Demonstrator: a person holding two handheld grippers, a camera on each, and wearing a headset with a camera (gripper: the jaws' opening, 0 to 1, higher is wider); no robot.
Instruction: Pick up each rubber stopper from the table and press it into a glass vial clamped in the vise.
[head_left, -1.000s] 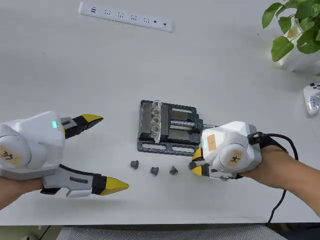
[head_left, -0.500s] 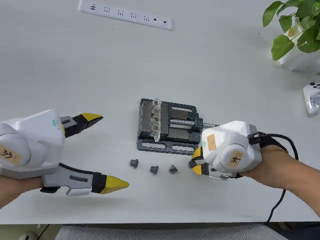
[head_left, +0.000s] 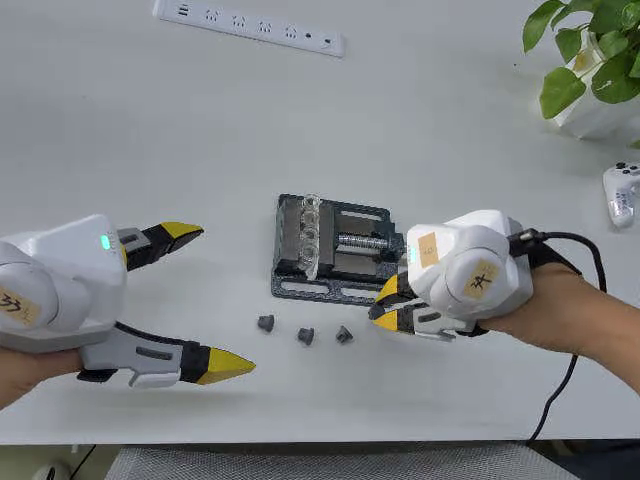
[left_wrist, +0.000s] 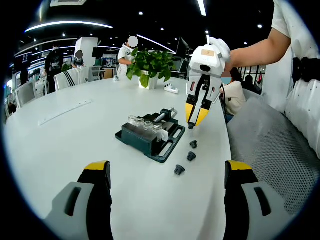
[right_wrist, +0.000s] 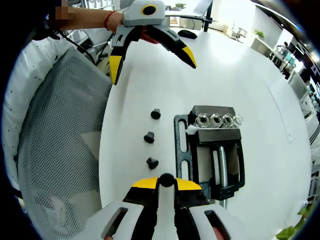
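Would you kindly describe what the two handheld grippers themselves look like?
The left gripper and right gripper have rounded white bodies, grey-and-black jaws ending in pointed yellow tips, tan stickers with handwritten marks, and small greenish lights. A black cable runs from the right one along the person's forearm.

White table (head_left: 130, 130), vise (head_left: 335, 262), three stoppers (head_left: 306, 335) (loose), power strip (head_left: 247, 27)

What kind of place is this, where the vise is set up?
Probably an open-plan office or lounge rather than a workshop: a big white table with a power strip and a potted plant, and people farther back under ceiling spotlights.
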